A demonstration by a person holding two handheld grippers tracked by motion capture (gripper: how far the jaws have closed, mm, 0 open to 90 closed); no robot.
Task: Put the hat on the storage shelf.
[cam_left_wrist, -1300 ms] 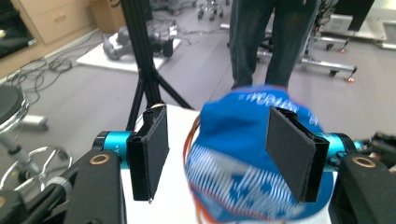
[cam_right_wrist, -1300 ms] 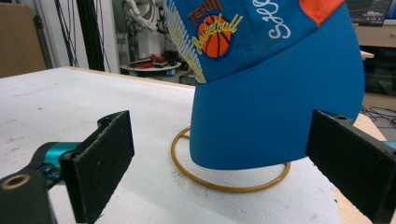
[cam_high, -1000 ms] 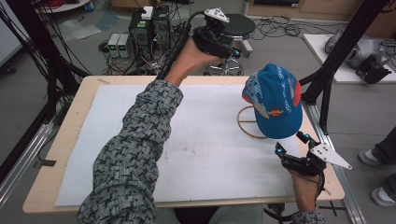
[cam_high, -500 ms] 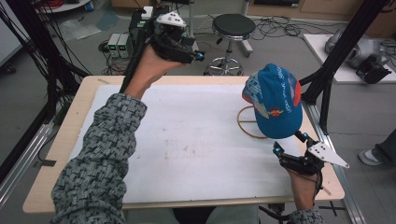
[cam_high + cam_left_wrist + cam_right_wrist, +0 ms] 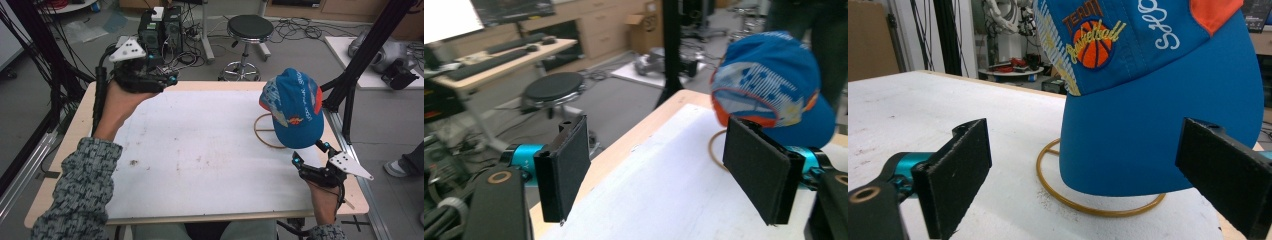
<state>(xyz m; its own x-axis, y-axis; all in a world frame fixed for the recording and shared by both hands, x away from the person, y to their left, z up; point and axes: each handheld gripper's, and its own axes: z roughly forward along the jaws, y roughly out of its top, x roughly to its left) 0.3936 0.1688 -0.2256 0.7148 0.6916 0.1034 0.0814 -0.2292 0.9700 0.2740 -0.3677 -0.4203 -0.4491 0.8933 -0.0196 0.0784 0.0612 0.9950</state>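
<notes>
A blue baseball cap with an orange panel and a basketball logo sits on a brown wire stand whose ring rests on the white table top, at the right. My right gripper is open just in front of the cap's brim. In the right gripper view the cap and ring lie close ahead of the right gripper, nothing between the jaws. My left gripper is raised over the table's far left corner, open and empty. The left gripper looks across at the cap.
A black stool and computer boxes stand on the floor beyond the table's far edge. A black frame post rises just right of the cap. Someone's shoe is on the floor at the right.
My left hand has swung its gripper leftward, from behind the far middle edge to above the far left corner. The right gripper and the cap have stayed put.
</notes>
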